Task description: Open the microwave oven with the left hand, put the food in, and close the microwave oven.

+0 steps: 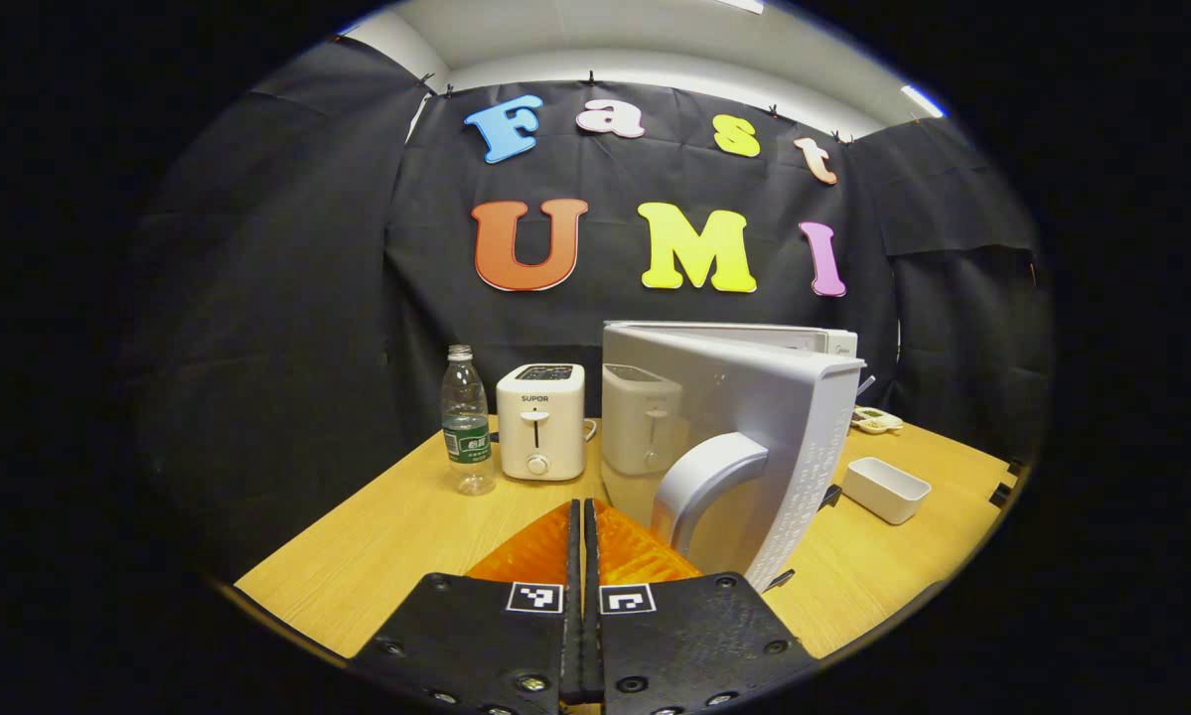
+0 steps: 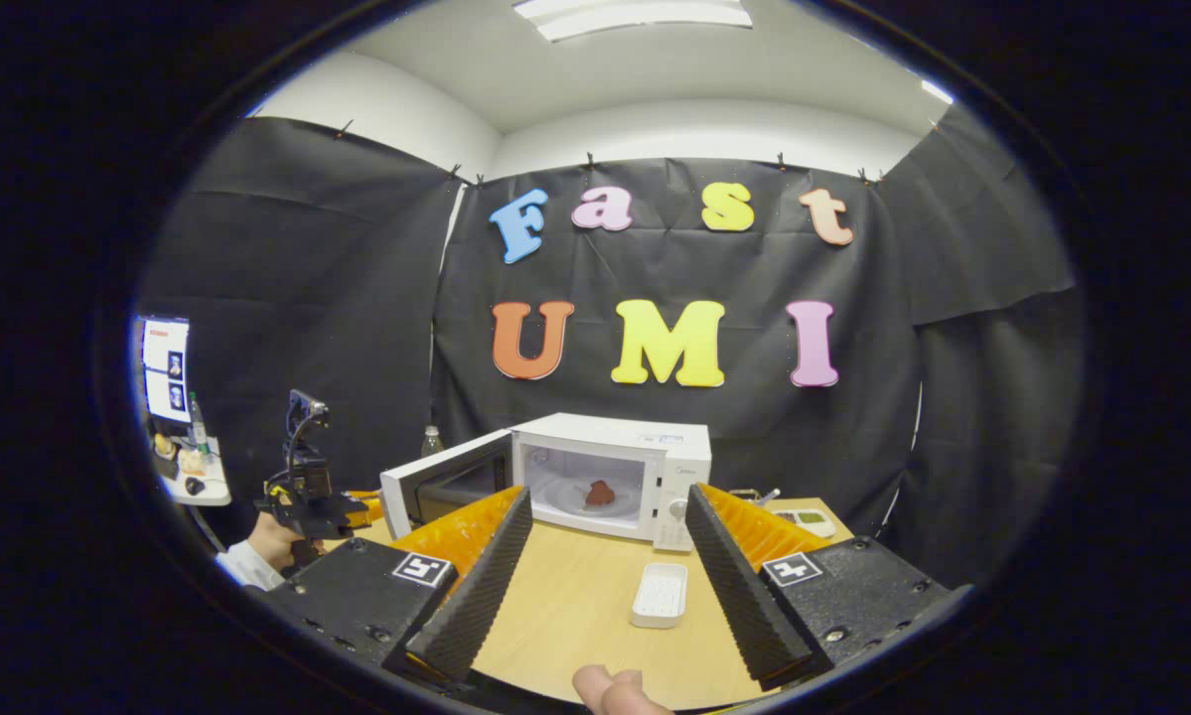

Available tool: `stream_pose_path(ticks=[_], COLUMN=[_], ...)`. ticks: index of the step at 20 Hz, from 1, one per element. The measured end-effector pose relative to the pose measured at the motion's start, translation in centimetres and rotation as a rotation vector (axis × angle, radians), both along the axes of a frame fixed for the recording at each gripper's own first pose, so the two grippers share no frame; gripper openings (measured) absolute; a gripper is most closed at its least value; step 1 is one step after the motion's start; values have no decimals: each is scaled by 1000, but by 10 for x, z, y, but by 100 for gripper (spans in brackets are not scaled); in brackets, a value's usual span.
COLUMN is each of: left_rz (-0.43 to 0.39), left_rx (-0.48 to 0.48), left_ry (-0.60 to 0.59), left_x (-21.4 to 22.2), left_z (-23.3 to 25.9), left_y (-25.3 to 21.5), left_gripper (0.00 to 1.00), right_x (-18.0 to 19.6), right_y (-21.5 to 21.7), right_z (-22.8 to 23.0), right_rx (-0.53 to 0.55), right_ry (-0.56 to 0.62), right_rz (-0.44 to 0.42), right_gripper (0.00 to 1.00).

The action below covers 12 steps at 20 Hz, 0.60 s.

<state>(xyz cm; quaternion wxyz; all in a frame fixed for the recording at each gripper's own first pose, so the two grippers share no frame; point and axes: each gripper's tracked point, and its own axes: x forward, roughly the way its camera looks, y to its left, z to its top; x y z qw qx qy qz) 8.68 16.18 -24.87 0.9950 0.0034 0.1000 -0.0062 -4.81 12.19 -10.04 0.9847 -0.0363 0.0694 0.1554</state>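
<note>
Fingers of left gripper [image 1: 583,556] pressed together, right gripper [image 2: 605,556] spread, microwave [image 2: 610,477] door [image 1: 744,447] swung open (food [image 2: 600,492] inside).

table [image 2: 575,596] – matt wood grain | microwave door [image 1: 754,427] – smooth glossy plastic | bottle [image 1: 467,422] – clear plastic

Left gripper view: low over counter [image 1: 376,556], close behind open microwave door [image 1: 744,437], facing back wall. Right gripper view: farther back, higher, facing microwave [image 2: 610,477] front-on. Both share door [image 2: 446,487], counter [image 2: 575,596], white tray [image 2: 660,594], tray [image 1: 885,489].
</note>
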Motion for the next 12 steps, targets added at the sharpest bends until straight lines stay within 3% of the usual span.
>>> stream_pose_path(ticks=[3,4,5,12], left_rz=[2,-2,-13,-97], left_rx=[3,0,-2,12], left_ry=[22,36,34,24], left_x=[9,10,13,32], left_z=[-5,-5,-3,-3], left_y=[-15,-22,-30,-86], left_gripper=[0,10,0,0], right_x=[-7,-8,-9,-4], right_y=[-4,-7,-11,-42], right_z=[7,8,9,10], right_rx=[18,18,18,42], right_ry=[-6,-10,-18,-20], right_rz=[-4,-6,-12,-55], right_gripper=[99,99,99,99])
